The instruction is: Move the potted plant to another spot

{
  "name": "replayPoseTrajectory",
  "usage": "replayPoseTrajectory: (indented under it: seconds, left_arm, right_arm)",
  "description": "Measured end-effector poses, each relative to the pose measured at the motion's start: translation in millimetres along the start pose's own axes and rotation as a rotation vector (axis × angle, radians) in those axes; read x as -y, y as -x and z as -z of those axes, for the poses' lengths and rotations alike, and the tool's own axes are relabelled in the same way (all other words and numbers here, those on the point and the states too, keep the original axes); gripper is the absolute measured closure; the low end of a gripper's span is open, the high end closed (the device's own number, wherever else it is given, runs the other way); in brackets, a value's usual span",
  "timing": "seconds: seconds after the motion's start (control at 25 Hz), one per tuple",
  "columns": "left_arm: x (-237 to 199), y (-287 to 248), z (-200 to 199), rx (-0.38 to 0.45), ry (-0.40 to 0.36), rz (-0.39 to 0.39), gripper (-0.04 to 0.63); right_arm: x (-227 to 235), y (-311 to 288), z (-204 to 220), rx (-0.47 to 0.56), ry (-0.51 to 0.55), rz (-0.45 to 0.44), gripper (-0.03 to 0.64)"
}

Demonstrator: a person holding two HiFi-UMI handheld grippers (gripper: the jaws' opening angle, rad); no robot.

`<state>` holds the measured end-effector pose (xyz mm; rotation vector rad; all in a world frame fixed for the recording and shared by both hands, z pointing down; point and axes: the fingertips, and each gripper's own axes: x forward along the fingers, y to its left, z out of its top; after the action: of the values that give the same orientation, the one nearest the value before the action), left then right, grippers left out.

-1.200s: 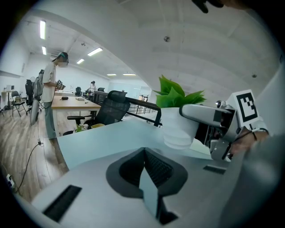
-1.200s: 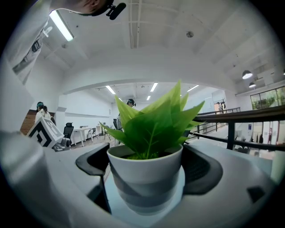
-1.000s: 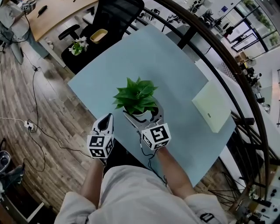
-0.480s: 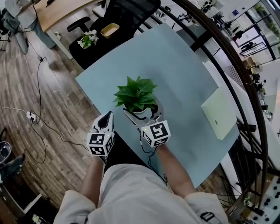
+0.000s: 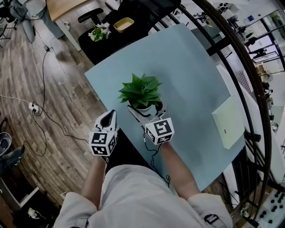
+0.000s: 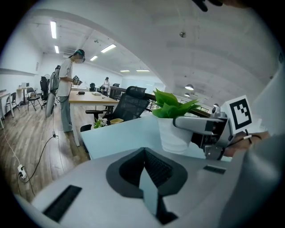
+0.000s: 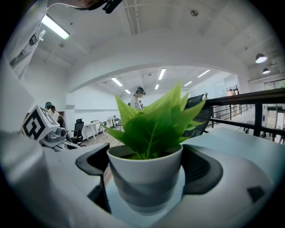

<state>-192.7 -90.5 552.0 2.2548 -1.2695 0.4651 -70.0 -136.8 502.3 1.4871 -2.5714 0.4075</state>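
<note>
The potted plant (image 5: 140,91), green leaves in a white pot (image 7: 144,178), stands near the left edge of the light blue table (image 5: 191,67). My right gripper (image 5: 144,107) is shut on the pot, one jaw against each side. I cannot tell whether the pot rests on the table or hangs just above it. In the left gripper view the pot (image 6: 173,133) shows ahead with a jaw of the right gripper across it. My left gripper (image 5: 110,116) is shut and empty, held off the table's left edge over the floor.
A pale green pad (image 5: 229,122) lies at the table's right side. Beyond the far corner are a black chair (image 5: 133,13), a small flowering plant (image 5: 100,32) and a yellow bowl (image 5: 123,23). A dark railing (image 5: 236,58) curves along the right. Cables (image 5: 40,107) trail over the wooden floor.
The head view has swung, so the table sits more to the right. The plant and right gripper have edged slightly farther from the green pad. The left gripper has hardly moved.
</note>
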Motion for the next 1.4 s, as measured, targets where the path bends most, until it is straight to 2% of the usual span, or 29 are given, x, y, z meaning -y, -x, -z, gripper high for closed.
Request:
replayPoseTrajectory:
  seconds: [0.6, 1.08, 1.4]
  left_arm:
    - [-29, -15, 9, -0.031, 0.046, -0.037, 0.583]
    - [-36, -40, 8, -0.073, 0.034, 0.002, 0.583]
    - [-46, -50, 12, -0.113, 0.025, 0.007, 0.583]
  right_arm:
    - [-1, -52, 39, -0.104, 0.012, -0.054, 0.109]
    - [5, -91, 59, -0.172, 0.026, -0.081, 0.107]
    - [5, -104, 62, -0.169, 0.035, -0.087, 0.107]
